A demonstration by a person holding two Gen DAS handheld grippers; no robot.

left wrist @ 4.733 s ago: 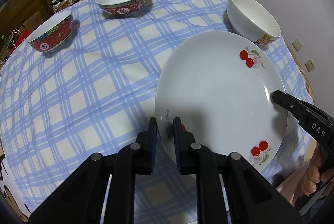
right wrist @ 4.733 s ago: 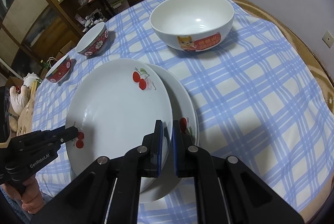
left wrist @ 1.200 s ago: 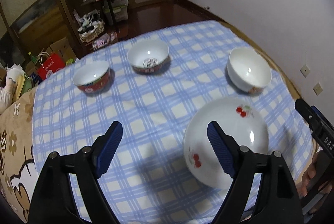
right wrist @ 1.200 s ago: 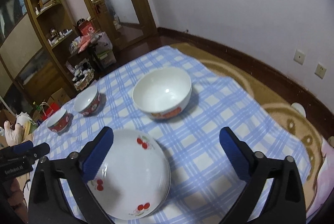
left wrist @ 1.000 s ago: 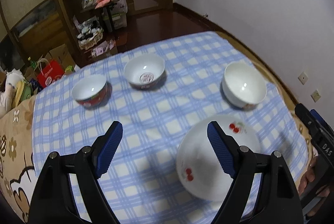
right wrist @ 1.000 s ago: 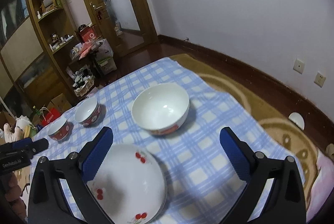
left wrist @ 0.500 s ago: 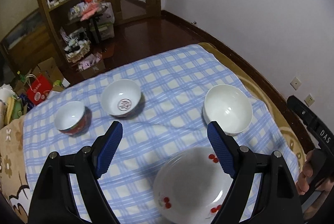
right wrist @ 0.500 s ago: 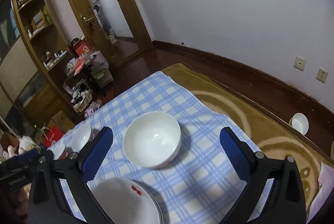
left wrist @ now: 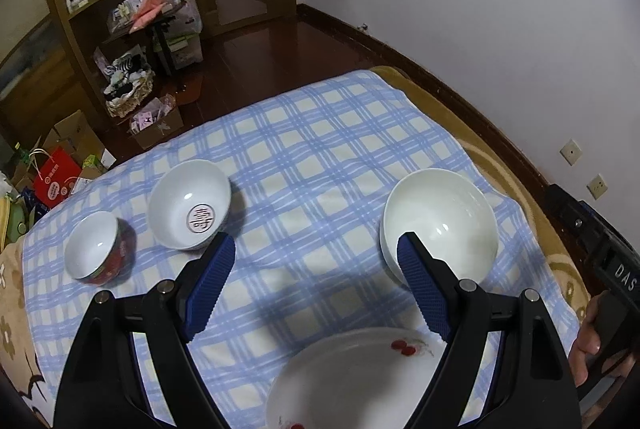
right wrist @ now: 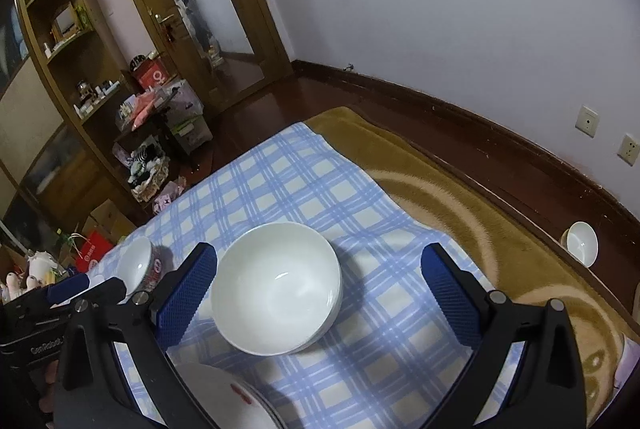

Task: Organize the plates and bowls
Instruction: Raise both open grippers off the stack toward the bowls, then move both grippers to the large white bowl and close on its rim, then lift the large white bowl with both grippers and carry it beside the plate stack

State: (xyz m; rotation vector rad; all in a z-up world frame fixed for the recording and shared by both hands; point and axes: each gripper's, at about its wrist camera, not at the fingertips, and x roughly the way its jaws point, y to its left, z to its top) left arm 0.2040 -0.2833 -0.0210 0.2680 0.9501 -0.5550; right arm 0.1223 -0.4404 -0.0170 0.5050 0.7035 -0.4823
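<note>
While both tools hang in the air over the worktop [left wrist: 320, 157], nothing is in them. The left tool [left wrist: 310, 277] has its two blue pads far apart, wide open, with only the checked cloth [left wrist: 312, 213] seen between them. The right tool [right wrist: 320, 285] is wide open too, and the big white bowl [right wrist: 276, 289] sits on the cloth below, seen between its pads but not touched. In the left view that same big bowl [left wrist: 440, 225] is on the right side of the cloth. A bowl with a round red mark inside [left wrist: 190, 209] sits to the left, and a small red bowl [left wrist: 98, 249] is just beside it, a bit closer to the edge. The plates with cherries [left wrist: 360, 381] are stacked at the near edge, in front of the big bowl. A hand [left wrist: 588, 345] holds the right tool at the far right. One more white bowl [right wrist: 582, 243] sits on the floor by the wall.
</note>
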